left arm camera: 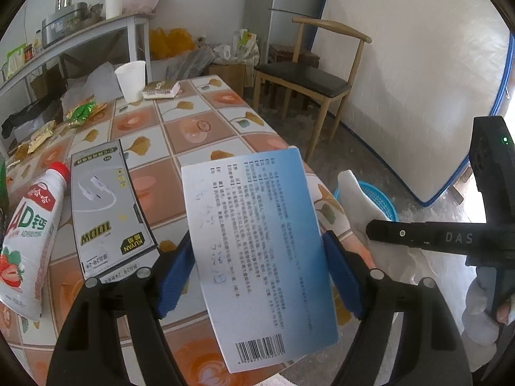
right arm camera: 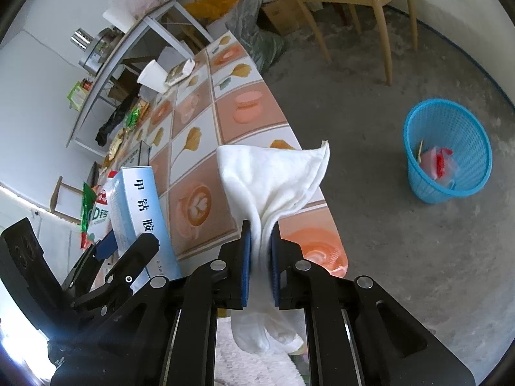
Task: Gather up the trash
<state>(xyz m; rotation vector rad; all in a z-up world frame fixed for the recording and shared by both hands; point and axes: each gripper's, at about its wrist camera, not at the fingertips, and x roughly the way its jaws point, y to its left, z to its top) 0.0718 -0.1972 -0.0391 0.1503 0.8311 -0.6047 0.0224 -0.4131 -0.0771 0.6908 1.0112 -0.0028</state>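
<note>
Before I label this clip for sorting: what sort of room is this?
Most likely a home kitchen or dining corner: a table under a patterned tablecloth, littered with snack wrappers, a wooden chair, cookware on a shelf, and a blue wastebasket on the floor.

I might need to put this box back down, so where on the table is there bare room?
The middle of the table is bare, between the paper cup and the flat grey package, out to the chair-side edge. The near corner by the white cloth is free too. The wall side is crowded: snack wrappers and the yogurt bottle.
</note>
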